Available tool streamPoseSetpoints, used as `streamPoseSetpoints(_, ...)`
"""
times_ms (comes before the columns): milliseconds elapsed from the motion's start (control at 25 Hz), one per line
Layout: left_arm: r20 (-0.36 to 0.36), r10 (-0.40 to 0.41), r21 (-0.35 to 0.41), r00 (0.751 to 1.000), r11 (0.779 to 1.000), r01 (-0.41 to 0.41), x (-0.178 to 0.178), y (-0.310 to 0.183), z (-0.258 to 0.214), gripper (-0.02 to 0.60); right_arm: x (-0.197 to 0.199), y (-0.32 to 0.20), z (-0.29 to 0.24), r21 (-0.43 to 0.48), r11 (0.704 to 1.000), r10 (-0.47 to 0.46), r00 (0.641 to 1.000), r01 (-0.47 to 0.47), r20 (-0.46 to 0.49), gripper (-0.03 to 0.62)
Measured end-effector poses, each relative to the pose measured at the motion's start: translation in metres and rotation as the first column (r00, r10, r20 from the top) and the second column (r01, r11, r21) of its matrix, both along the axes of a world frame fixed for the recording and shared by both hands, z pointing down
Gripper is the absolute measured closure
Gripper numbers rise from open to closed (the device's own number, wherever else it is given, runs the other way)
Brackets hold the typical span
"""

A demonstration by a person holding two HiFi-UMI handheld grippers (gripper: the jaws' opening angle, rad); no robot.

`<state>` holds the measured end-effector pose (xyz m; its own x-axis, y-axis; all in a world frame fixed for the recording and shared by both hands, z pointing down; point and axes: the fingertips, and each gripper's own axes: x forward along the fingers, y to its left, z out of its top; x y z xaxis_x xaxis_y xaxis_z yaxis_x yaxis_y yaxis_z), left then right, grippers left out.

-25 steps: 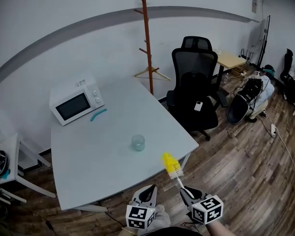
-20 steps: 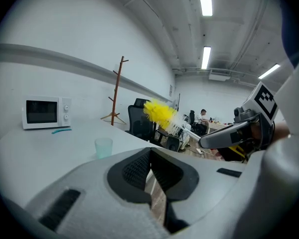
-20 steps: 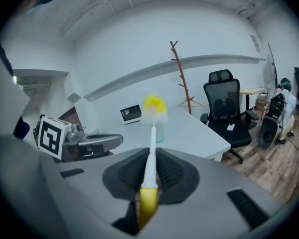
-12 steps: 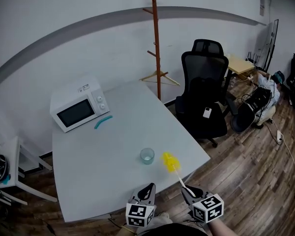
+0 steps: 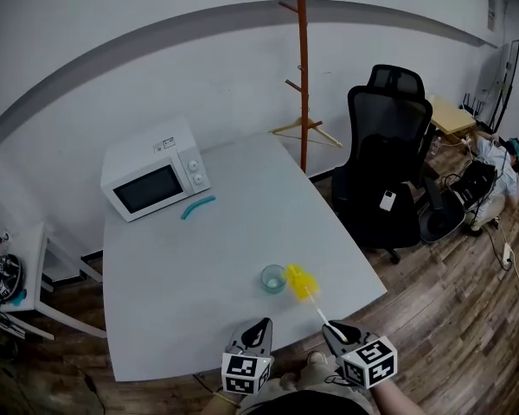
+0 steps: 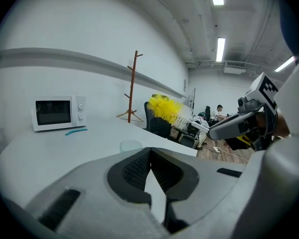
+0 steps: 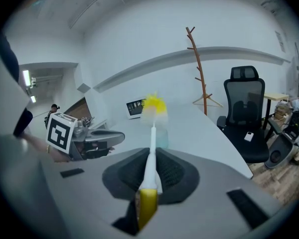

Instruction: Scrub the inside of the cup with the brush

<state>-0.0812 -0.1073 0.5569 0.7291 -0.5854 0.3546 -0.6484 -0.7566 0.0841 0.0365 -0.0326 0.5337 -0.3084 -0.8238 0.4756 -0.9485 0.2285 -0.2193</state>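
The right gripper (image 5: 331,329) clamps the handle of a yellow brush (image 5: 300,283), its head just beside a clear cup (image 5: 272,278) on the grey table (image 5: 173,292). The left gripper (image 5: 259,328) has its jaws pressed together, empty.

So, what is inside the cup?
Nothing shows inside the cup; it looks empty from the head view. The brush is beside it, not in it. In the right gripper view the brush covers part of the cup.
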Motion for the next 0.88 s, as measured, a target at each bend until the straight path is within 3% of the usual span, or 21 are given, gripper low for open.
streamPoseSetpoints(320, 0.014, -0.118, -0.021, 0.993, 0.993, 0.118, 0.009, -0.03, 0.012, 0.563, 0.02, -0.045, 0.0, -0.027, 0.991, -0.131, 0.991, 0.131, -0.013, 0.546)
streamPoseSetpoints(480, 0.055, -0.131, -0.053, 0.99, 0.99, 0.134, 0.016, -0.043, 0.033, 0.551, 0.029, -0.06, 0.004, -0.042, 0.984, -0.174, 0.985, 0.173, -0.004, 0.546)
streamPoseSetpoints(560, 0.086, -0.119, -0.078, 0.989, 0.989, 0.126, 0.022, -0.049, 0.049, 0.345, 0.032, -0.067, 0.006, -0.049, 0.98, -0.193, 0.981, 0.193, 0.002, 0.546)
streamPoseSetpoints(680, 0.123, -0.127, -0.081, 0.984, 0.987, 0.138, 0.028, -0.06, 0.068, 0.27, 0.035, -0.075, 0.01, -0.057, 0.973, -0.224, 0.975, 0.224, 0.008, 0.546)
streamPoseSetpoints(880, 0.125, -0.156, -0.113, 0.98, 0.979, 0.17, 0.039, -0.078, 0.085, 0.229, 0.039, -0.084, 0.018, -0.075, 0.96, -0.269, 0.963, 0.269, 0.007, 0.546)
